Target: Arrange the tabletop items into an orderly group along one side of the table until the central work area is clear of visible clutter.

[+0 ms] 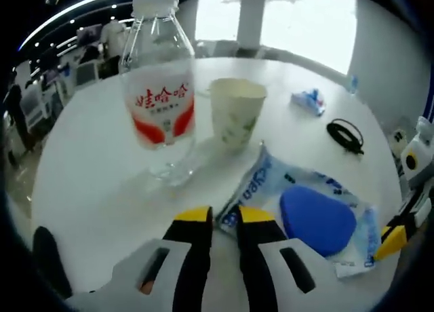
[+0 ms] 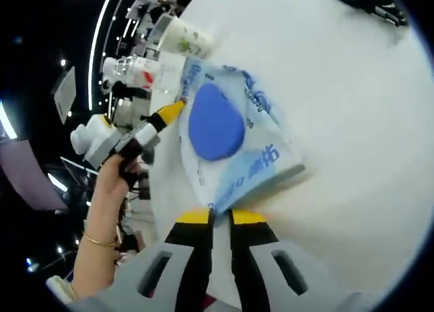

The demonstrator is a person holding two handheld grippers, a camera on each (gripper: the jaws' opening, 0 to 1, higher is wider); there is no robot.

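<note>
A flat blue-and-white plastic packet [image 1: 308, 190] with a blue oval on it lies on the white round table [image 1: 88, 183]. My left gripper [image 1: 223, 214] is shut on the packet's near corner. At the far corner the right gripper's yellow tip [image 1: 393, 239] comes in. In the right gripper view my right gripper [image 2: 222, 217] is shut on the opposite corner of the packet [image 2: 224, 132], and the left gripper [image 2: 169, 112], held by a hand [image 2: 108, 190], meets its far edge. A clear water bottle [image 1: 159, 88] with a red label and a paper cup [image 1: 235, 112] stand just beyond.
A black coiled cord [image 1: 346, 134] and a small blue-and-white wrapped item [image 1: 308, 100] lie toward the table's far right. The cord [image 2: 366, 0] also sits near the top of the right gripper view. Chairs and office desks stand beyond the table edge.
</note>
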